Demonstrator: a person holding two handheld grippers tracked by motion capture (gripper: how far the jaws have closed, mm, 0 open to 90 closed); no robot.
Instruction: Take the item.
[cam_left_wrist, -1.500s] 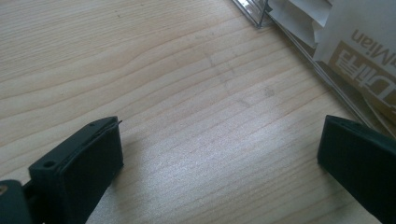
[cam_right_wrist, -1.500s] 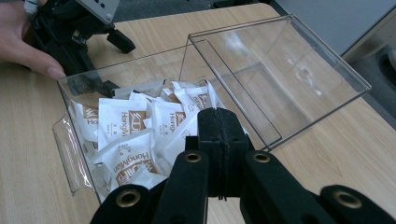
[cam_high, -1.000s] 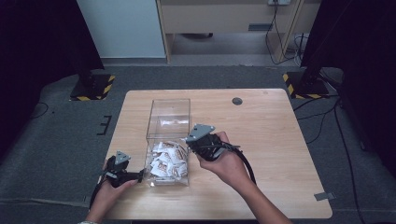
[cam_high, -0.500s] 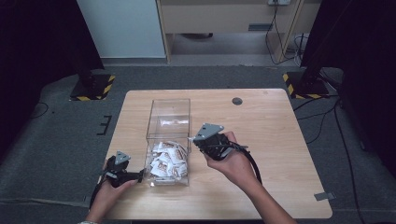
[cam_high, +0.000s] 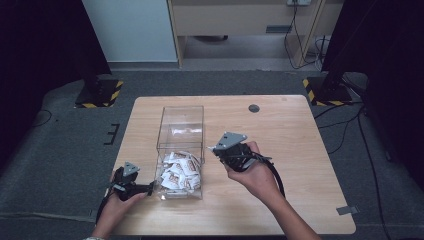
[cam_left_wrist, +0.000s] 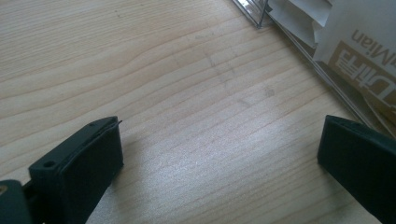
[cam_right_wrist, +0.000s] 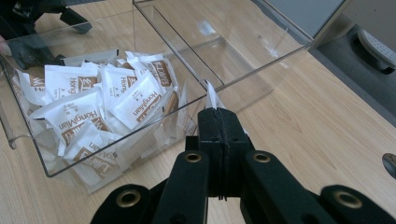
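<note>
While right claw (cam_right_wrist: 218, 122) pinches sachet corner (cam_right_wrist: 211, 97) beside clear box (cam_high: 181, 125), lift slowly, grip tight; left claw (cam_left_wrist: 219, 154) gapes empty on table (cam_left_wrist: 187, 93).

High view looking down over whole table (cam_high: 300, 150); gripper views sitting close, both sharing clear box (cam_high: 181, 131) (cam_right_wrist: 243, 51) near table's front-left corner.

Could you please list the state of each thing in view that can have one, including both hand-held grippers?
Clear box: open-topped, upright on the table, far part bare.
Sachets: piled loose in the near end of the box.
Left hand-held gripper: jaws wide open, holding nothing, low over the table beside the box.
Right hand-held gripper: jaws closed on a white sachet edge, outside the box.
</note>
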